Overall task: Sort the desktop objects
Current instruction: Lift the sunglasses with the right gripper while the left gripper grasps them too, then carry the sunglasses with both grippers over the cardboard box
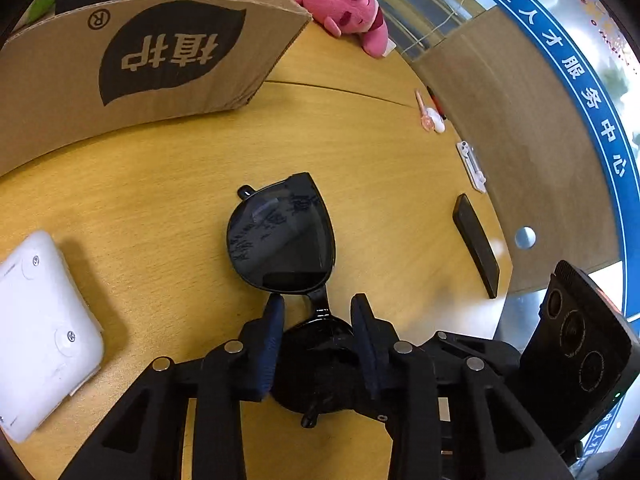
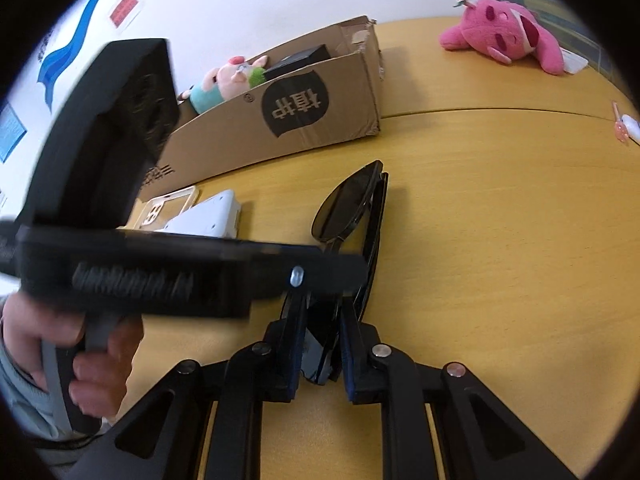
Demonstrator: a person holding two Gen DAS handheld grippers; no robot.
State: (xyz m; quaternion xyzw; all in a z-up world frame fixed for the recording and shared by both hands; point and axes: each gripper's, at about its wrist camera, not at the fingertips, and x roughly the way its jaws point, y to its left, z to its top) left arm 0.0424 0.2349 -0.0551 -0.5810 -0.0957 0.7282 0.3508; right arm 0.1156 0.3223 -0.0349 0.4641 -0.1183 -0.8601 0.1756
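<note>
Black sunglasses (image 1: 280, 236) lie folded on the yellow wooden table (image 1: 380, 152). In the left wrist view the far lens points away from me, and my left gripper (image 1: 318, 312) is shut on the near lens, one pad on each edge. In the right wrist view the sunglasses (image 2: 344, 208) stand on edge, and my right gripper (image 2: 322, 320) is shut on their near end, with the frame pinched between its blue pads. The left gripper's black body (image 2: 160, 276), held by a hand (image 2: 100, 364), crosses that view just ahead of the right fingertips.
An open cardboard box (image 1: 140, 60) stands behind, holding a pig plush (image 2: 228, 80) and a black case (image 2: 300, 60). A pink plush (image 1: 344, 4) lies far back. A white flat device (image 1: 40, 328) sits at left. A black bar (image 1: 476, 244) and small white and pink items (image 1: 472, 164) lie near the right edge.
</note>
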